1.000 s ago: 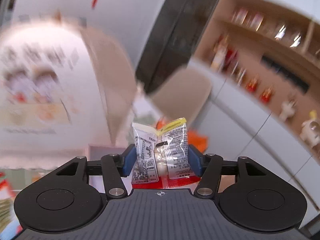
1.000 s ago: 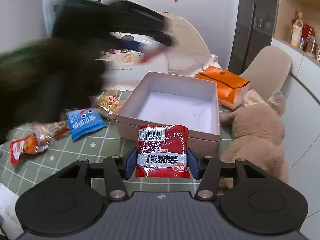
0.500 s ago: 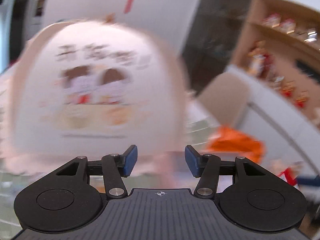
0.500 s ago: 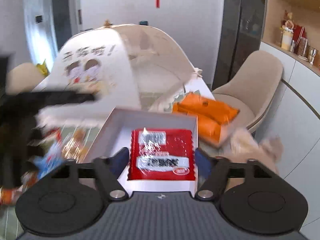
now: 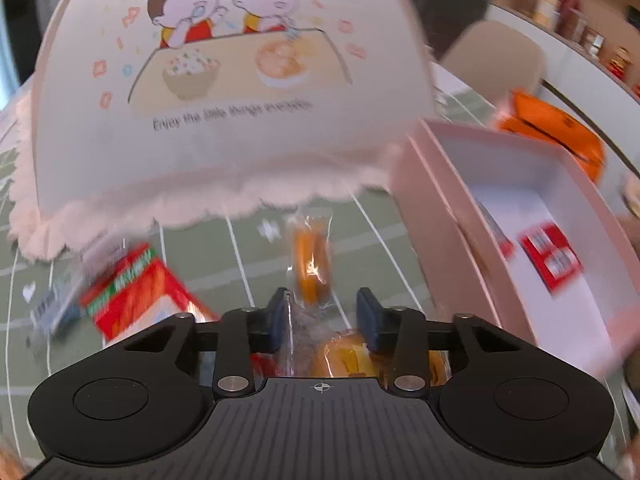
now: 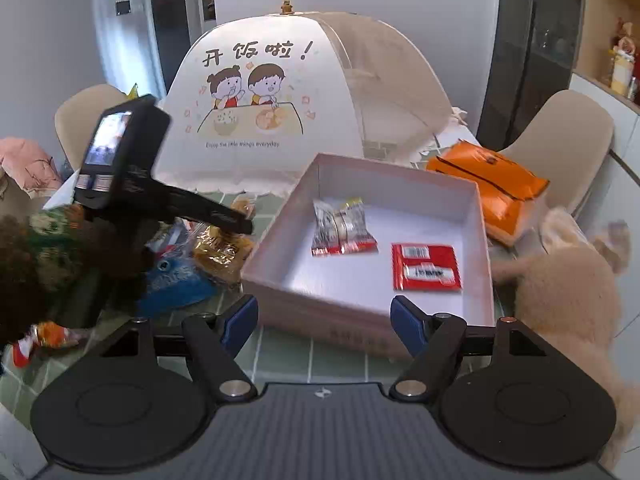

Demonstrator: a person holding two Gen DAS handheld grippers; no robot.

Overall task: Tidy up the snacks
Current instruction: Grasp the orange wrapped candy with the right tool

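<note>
Pink box [image 6: 476, 248] holds two snack packets; both grippers empty.

my claw's blue pads [image 6: 240, 322] look matt and rubbery. the snack packets [image 6: 344, 228] are glossy crinkled plastic film. the pink box [image 6: 484, 240] looks like smooth matt card, the tablecloth [image 6: 280, 356] smooth, the stuffed toy [image 6: 568, 280] fuzzy plush.

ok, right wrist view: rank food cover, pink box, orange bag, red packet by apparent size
1. food cover
2. pink box, nearer the camera, so its lead over the bag is unsure
3. orange bag
4. red packet
</note>
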